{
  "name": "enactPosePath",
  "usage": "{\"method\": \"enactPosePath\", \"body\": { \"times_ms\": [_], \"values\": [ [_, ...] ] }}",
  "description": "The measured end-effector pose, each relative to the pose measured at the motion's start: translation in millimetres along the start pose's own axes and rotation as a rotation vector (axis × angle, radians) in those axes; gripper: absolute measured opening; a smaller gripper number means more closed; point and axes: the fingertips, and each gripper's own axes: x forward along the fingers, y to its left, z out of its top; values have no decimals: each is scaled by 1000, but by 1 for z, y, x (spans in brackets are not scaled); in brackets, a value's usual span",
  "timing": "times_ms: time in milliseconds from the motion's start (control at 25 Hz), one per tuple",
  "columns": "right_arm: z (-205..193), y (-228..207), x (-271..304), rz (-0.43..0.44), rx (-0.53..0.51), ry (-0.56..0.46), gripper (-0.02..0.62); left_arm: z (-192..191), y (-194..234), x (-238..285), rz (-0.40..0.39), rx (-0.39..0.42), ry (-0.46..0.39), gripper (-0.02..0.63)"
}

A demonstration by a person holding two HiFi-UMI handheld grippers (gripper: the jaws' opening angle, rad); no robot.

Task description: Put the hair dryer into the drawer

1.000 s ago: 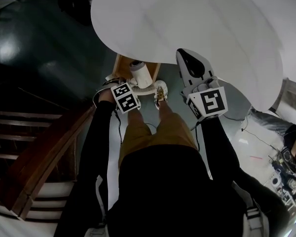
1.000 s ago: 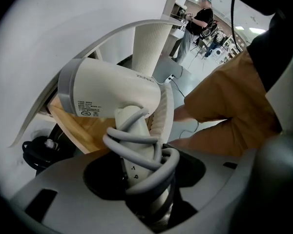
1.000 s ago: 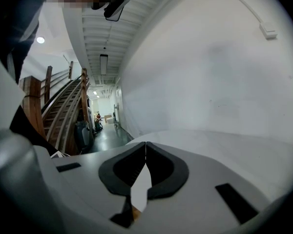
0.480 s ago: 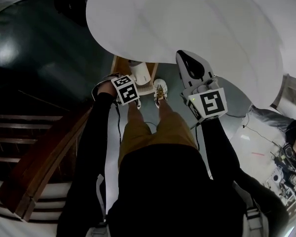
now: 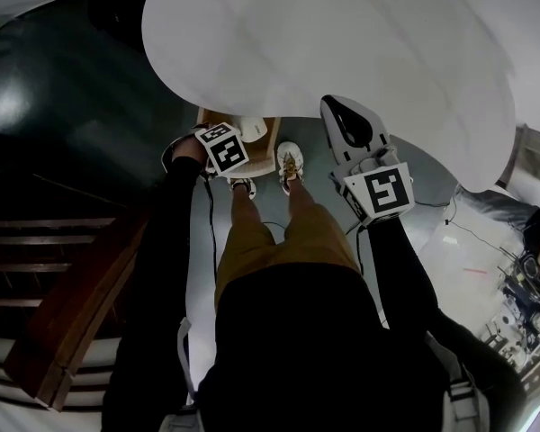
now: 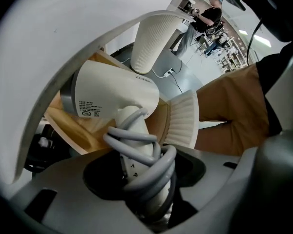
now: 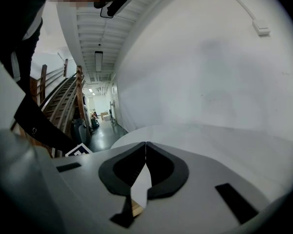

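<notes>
Round white table top [image 5: 342,43] fills the upper head view, and its ribbed white pedestal [image 6: 149,43] shows in the left gripper view. The open wooden drawer [image 6: 75,128] sits under the table rim, right in front of the person's legs [image 5: 288,232]. The right gripper [image 7: 145,147] is over the table edge with its jaws pressed together and nothing between them, so it is idle. The left gripper [image 6: 141,172] points steeply down and is clamped on the handle of the hair dryer [image 6: 112,94]. The white body hangs over the drawer opening, nozzle end toward the table rim, and does not seem to rest on the drawer bottom yet, though contact can't be confirmed. The grey cord [image 6: 149,162] is looped round the handle, inside the grip. Step in hand looks like lowering the dryer into the drawer. To do it well, keep the body clear of the table rim above and of the drawer wall. Bring it down until it lies on the drawer floor and only then spread the jaws. Pull the gripper straight back out so the cord loops don't catch on a jaw and drag the dryer out. The right gripper is free to push the drawer shut after.
</notes>
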Motion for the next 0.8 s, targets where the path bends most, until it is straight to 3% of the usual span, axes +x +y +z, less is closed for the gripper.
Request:
{"method": "enactPosePath", "body": {
  "times_ms": [280,600,800],
  "values": [
    [-9,-9,-6,-8,1,17,26,22,11,21,58,25,-54,247],
    [-22,-18,-18,-21,9,57,26,23,23,48,103,-87,-55,248],
    [-27,-20,-19,-33,18,70,26,27,32,56,143,-72,-63,249]
  ]
}}
